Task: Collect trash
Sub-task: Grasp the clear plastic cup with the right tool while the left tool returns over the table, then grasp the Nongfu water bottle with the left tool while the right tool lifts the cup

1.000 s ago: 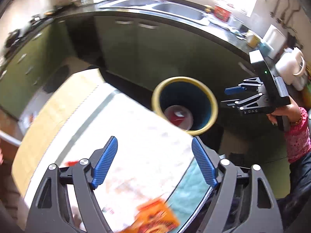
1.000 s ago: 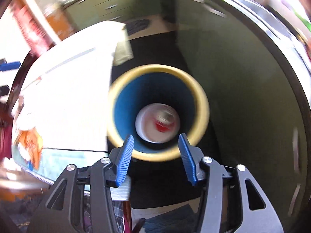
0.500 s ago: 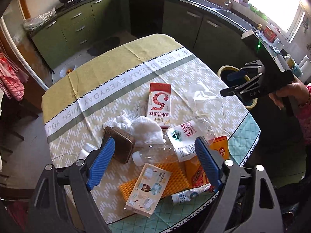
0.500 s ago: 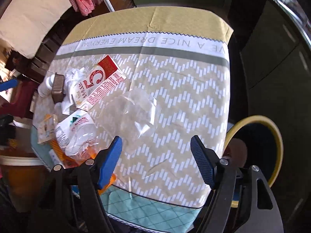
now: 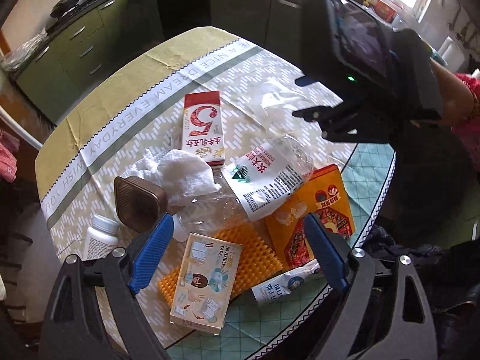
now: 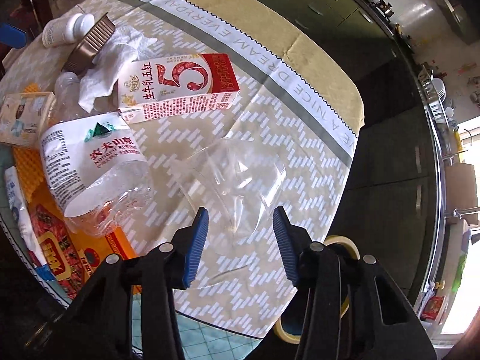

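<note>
Between your right gripper's (image 6: 240,237) open, empty fingers lies the crumpled clear plastic cup (image 6: 237,177) on the worktop (image 6: 300,138); you've swung back from the yellow-rimmed bin (image 6: 345,247), so it's next. Your left gripper (image 5: 237,250) hovers open above the tape box (image 5: 207,279).

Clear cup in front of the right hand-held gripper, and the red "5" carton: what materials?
Cup: looks like thin clear plastic, glossy; tablecloth pattern shows through, walls creased. Carton: likely coated paperboard, printed, slight sheen, sharp folded edges.
</note>
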